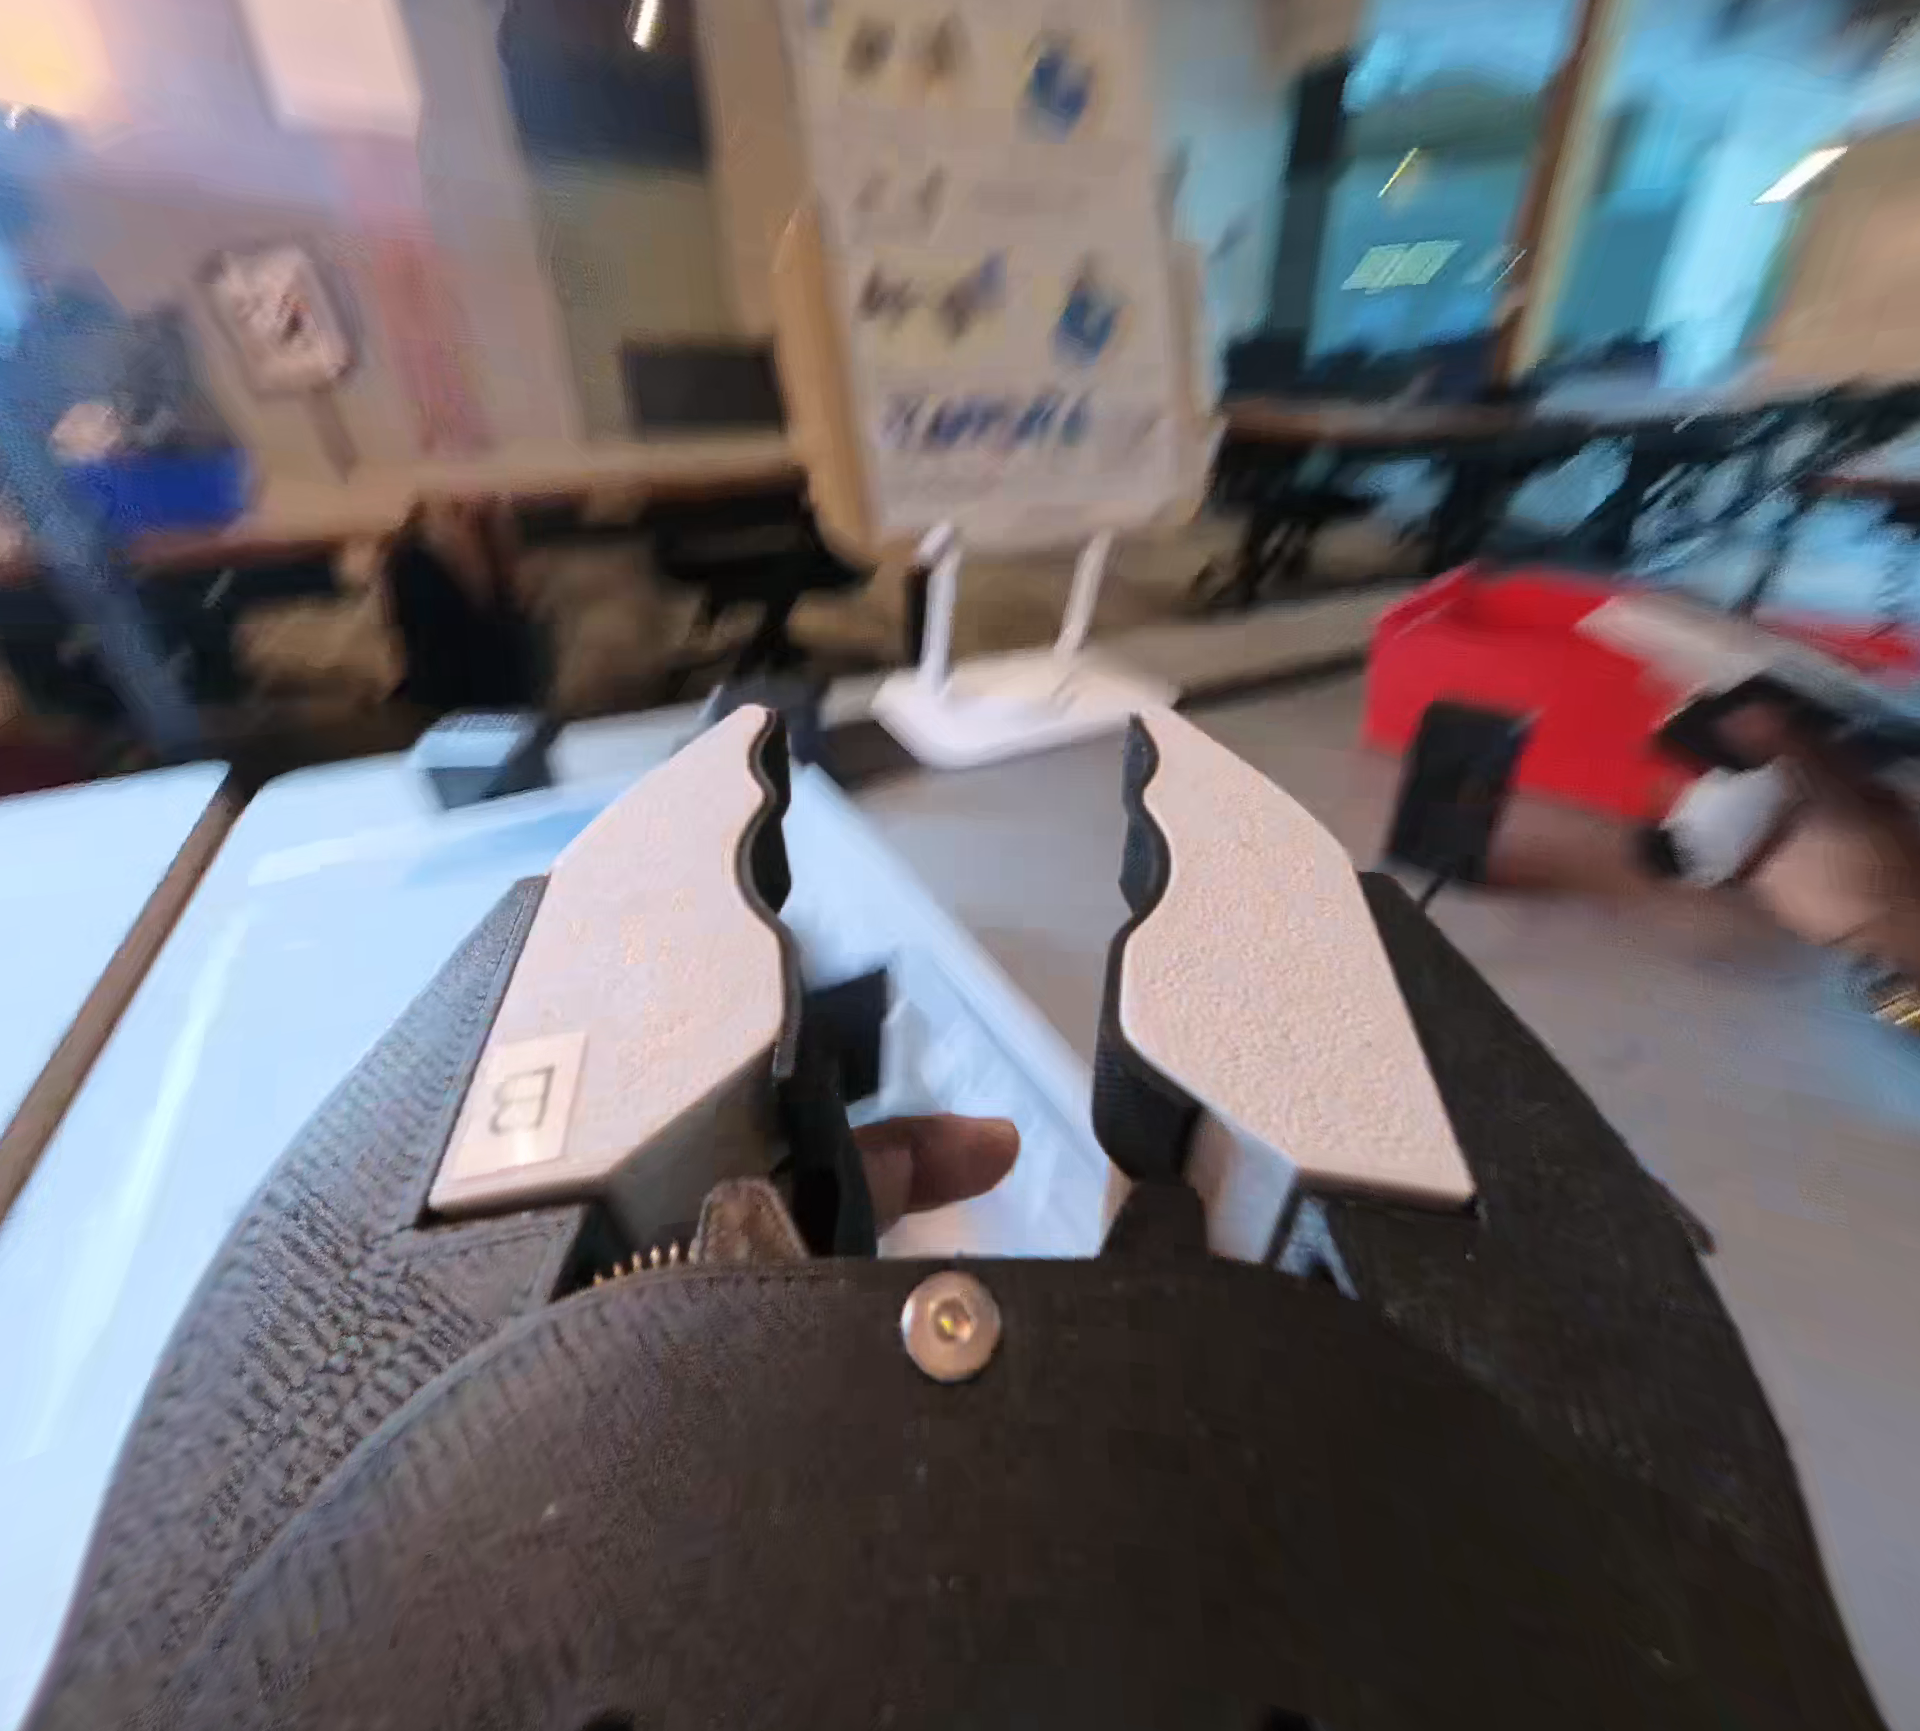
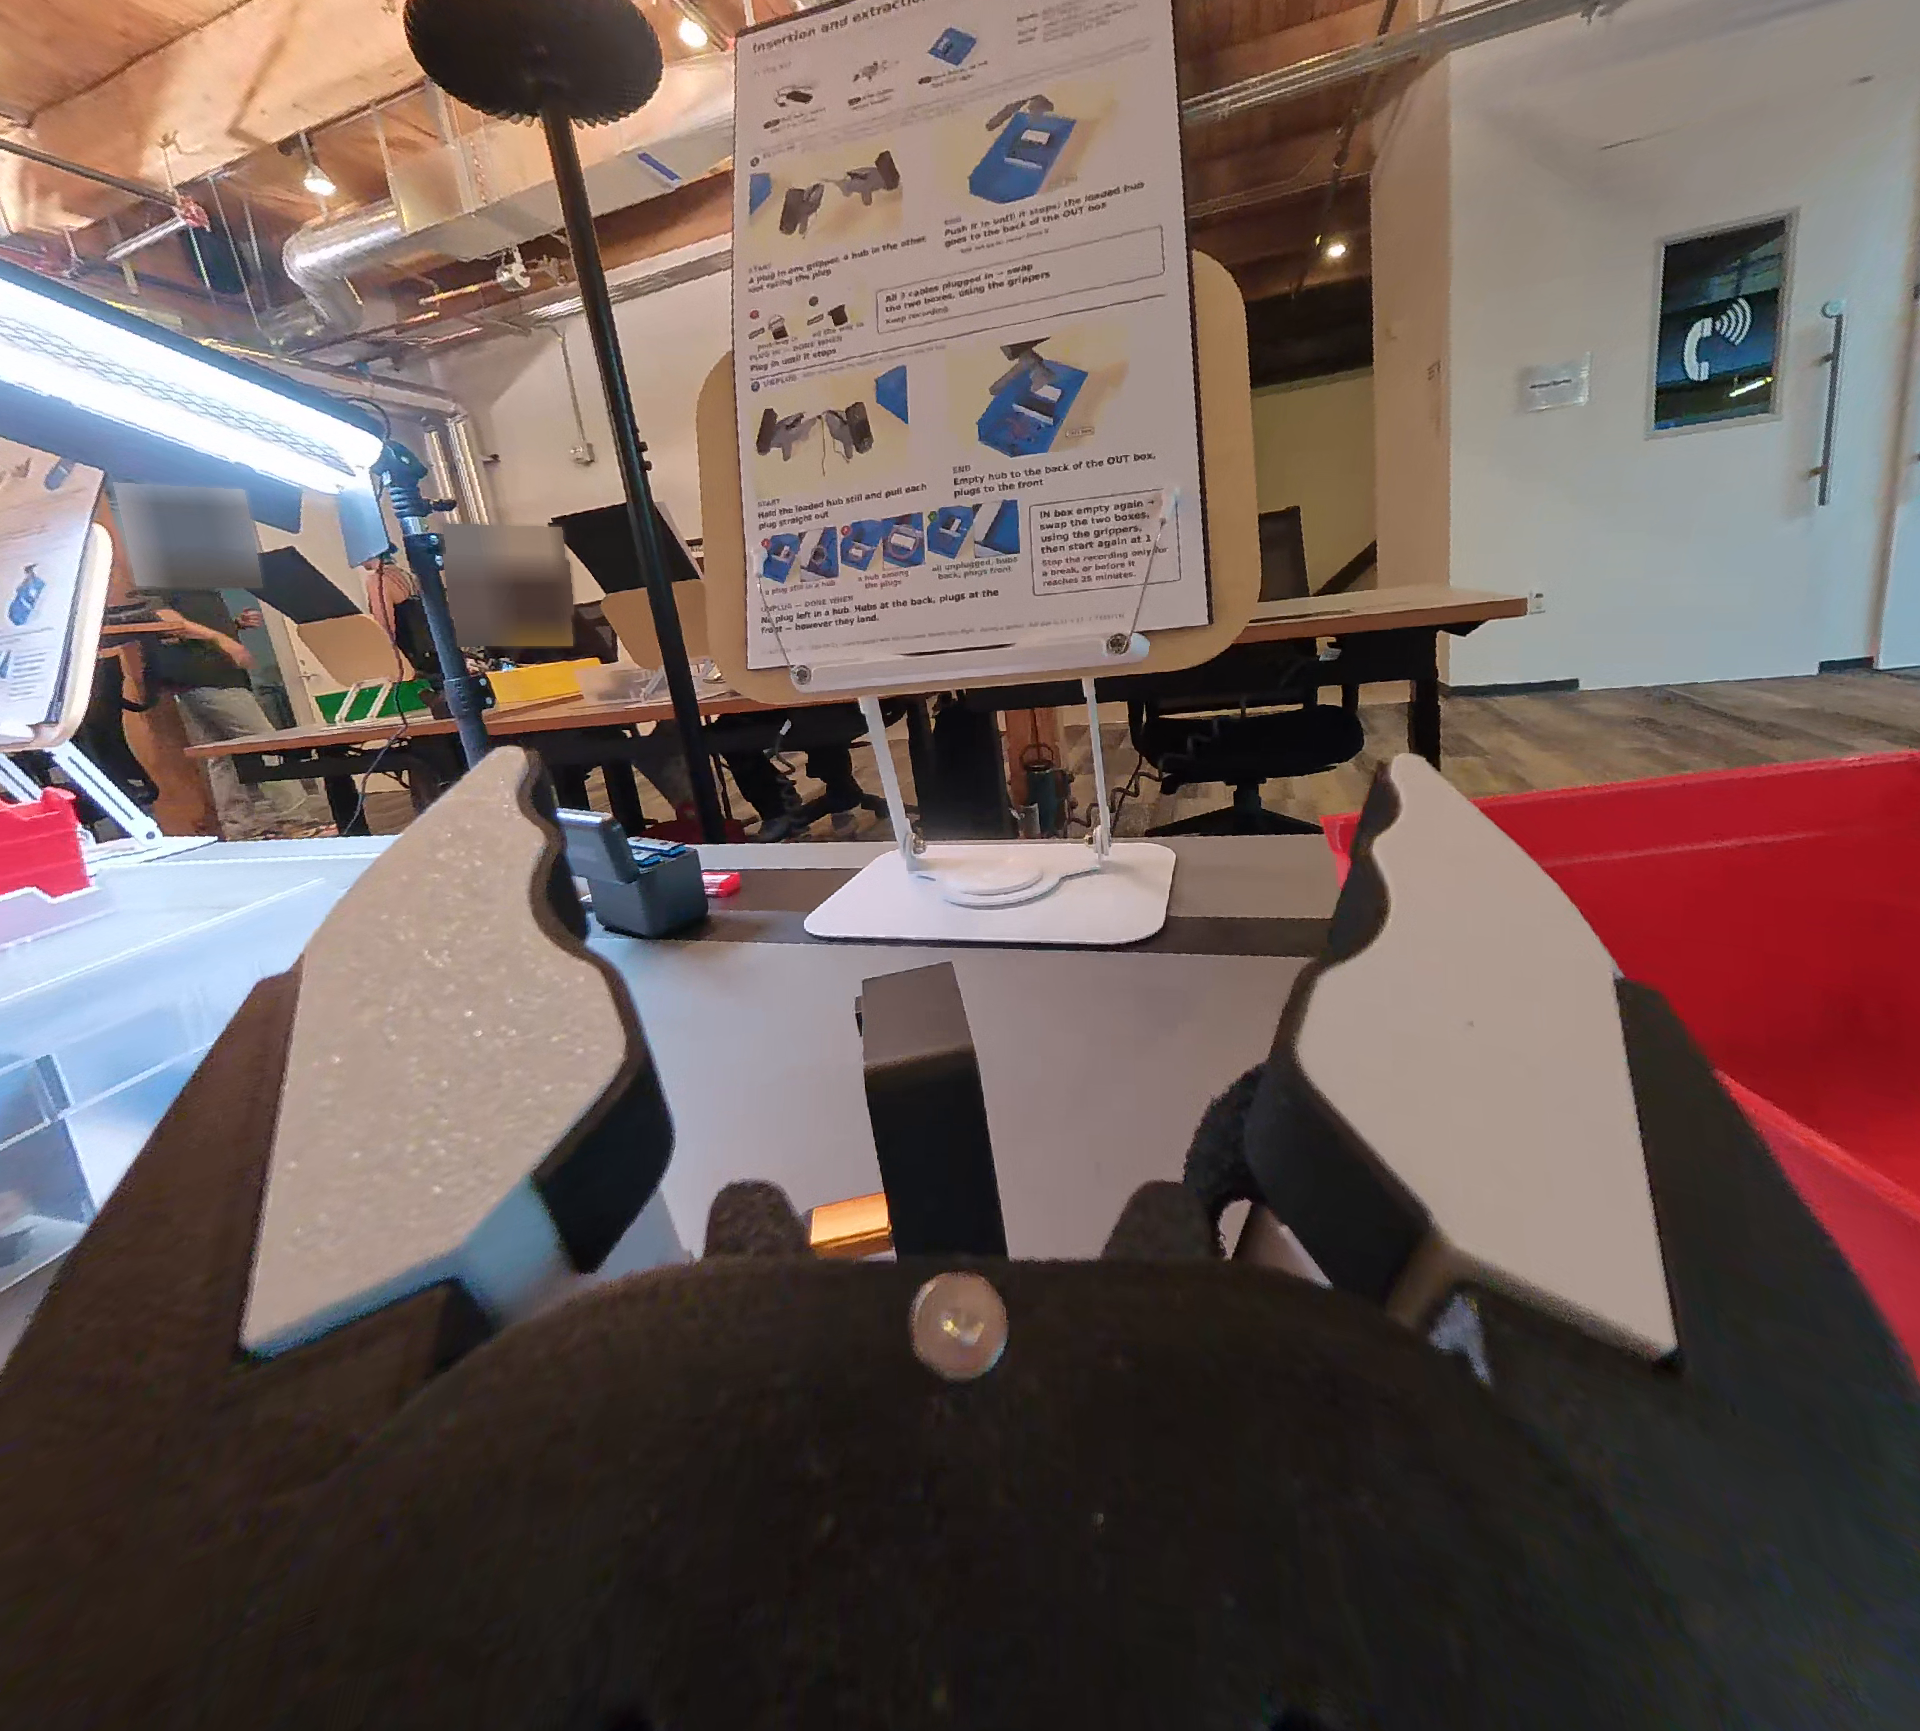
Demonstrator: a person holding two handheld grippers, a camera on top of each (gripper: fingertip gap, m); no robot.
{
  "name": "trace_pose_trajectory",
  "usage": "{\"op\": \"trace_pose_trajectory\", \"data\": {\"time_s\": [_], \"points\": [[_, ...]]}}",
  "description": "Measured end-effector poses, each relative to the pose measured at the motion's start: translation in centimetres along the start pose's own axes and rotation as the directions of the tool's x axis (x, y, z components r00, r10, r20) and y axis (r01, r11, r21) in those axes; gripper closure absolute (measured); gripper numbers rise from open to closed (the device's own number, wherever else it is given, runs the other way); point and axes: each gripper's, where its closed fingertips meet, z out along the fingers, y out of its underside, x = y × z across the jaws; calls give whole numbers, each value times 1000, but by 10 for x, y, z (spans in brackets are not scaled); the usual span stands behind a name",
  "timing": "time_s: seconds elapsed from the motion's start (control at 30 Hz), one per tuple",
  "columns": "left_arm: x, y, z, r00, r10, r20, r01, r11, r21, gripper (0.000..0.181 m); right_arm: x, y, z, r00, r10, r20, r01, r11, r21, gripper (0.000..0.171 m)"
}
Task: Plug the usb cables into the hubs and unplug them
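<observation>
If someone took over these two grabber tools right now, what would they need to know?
Left gripper: open, holding nothing; its view is motion-blurred.
Right gripper: open, holding nothing, over the grey table.
A small black block stands on the table ahead of the right gripper; a red bin sits to its right.
No cable or hub is clearly visible, so nothing looks plugged yet. All plugging and unplugging appears still to do.

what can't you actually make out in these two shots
- Left wrist view: motion blur smears the instruction sheet and the red bin.
- Right wrist view: the red bin is cut off by the right edge, its contents hidden by its wall.
- No USB cable or hub identifiable; the upright black block is unclear.
</observation>
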Motion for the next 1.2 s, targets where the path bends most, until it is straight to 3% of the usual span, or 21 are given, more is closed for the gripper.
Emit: {"op": "trace_pose_trajectory", "data": {"time_s": [0.07, 0.17, 0.27, 0.37, 0.47, 0.57, 0.67, 0.87, 1.03, 1.1, 1.2], "points": [[-31, 42, -9, 994, 1, 106, 27, 965, -262, 120, 1, 3, 1, 1000, 7, -3, -7, 1000, -10, 30], [-33, 105, -10, 998, -22, 57, 49, 847, -530, 127, -1, 8, 2, 1000, 20, 6, -20, 1000, -23, 30], [-25, 158, -7, 1000, -24, -4, 14, 715, -699, 131, 0, 11, 2, 1000, 23, 6, -22, 999, -34, 31], [-30, 178, 0, 1000, 8, -7, -10, 653, -757, 134, 0, 16, 3, 999, 41, 9, -41, 998, -50, 31], [-36, 176, 15, 998, -54, 10, 43, 643, -765, 139, -3, 21, 4, 998, 57, 21, -55, 996, -65, 31], [-47, 186, 24, 997, -71, 34, 68, 561, -825, 142, -5, 21, 4, 999, 36, 28, -34, 997, -67, 32], [-45, 195, 36, 994, -112, 14, 71, 529, -846, 151, -5, 21, 4, 999, 24, 30, -23, 998, -65, 34], [-53, 222, 28, 999, -16, 35, 38, 373, -927, 157, -6, 20, 4, 998, 59, 38, -56, 996, -66, 36], [-50, 221, 30, 1000, 15, -4, -9, 385, -923, 166, -8, 17, 4, 998, 46, 46, -43, 997, -60, 37], [-51, 210, 30, 999, 39, 17, -2, 437, -900, 166, -6, 16, 4, 998, 44, 43, -42, 997, -58, 38], [-52, 172, 31, 995, 74, 63, 9, 580, -815, 167, -5, 17, 4, 997, 61, 41, -59, 996, -60, 39]]}}
